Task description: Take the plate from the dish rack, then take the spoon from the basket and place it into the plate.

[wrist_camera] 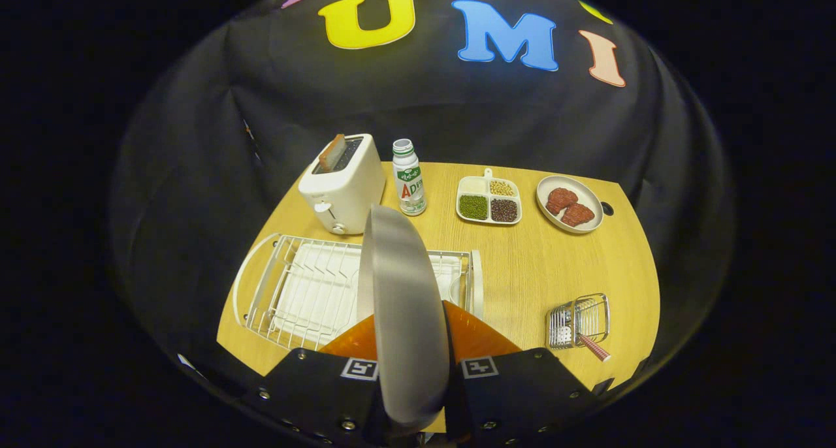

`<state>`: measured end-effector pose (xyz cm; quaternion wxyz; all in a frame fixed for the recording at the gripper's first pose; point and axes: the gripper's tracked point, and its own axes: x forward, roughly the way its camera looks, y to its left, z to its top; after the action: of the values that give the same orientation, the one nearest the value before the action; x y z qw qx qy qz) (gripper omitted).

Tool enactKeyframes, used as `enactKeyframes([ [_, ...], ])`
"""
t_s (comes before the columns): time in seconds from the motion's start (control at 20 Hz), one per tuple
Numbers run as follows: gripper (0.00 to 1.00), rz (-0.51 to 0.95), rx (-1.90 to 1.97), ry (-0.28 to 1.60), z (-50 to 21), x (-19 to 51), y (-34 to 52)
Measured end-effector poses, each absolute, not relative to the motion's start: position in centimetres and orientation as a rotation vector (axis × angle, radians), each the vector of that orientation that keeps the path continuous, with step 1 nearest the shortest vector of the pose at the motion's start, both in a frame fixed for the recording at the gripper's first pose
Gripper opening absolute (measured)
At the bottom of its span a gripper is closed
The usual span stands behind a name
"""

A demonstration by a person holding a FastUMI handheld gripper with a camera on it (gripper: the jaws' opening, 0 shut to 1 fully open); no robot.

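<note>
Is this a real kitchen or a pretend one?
Probably a pretend one: a kitchen tabletop set up in a cloth-walled booth. A toaster with bread, a wire dish rack and a dish of meat sit on the wooden table. The hand-held gripper is shut on a grey plate.

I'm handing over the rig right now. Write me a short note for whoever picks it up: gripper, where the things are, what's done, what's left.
Gripper: shut on the plate, held on edge between the fingers, above the dish rack.
Dish rack: on the table, just ahead of the fingers, in front of the toaster.
Spoon: in the wire basket, handle sticking out, off to the right of the rack.
Done: plate lifted out of the rack.
Left: set the plate flat on a bare part of the table, release, take the spoon from the basket, place it into the plate.
</note>
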<state>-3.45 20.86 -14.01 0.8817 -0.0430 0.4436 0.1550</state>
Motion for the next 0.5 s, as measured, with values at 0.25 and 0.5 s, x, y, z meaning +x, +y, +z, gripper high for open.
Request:
enactKeyframes([
  [0.25,0.3,0.474,0.077,0.936,-13.0,-8.6,14.9],
  [0.5,0.3,0.478,0.162,0.999,-16.1,-14.2,7.6],
])
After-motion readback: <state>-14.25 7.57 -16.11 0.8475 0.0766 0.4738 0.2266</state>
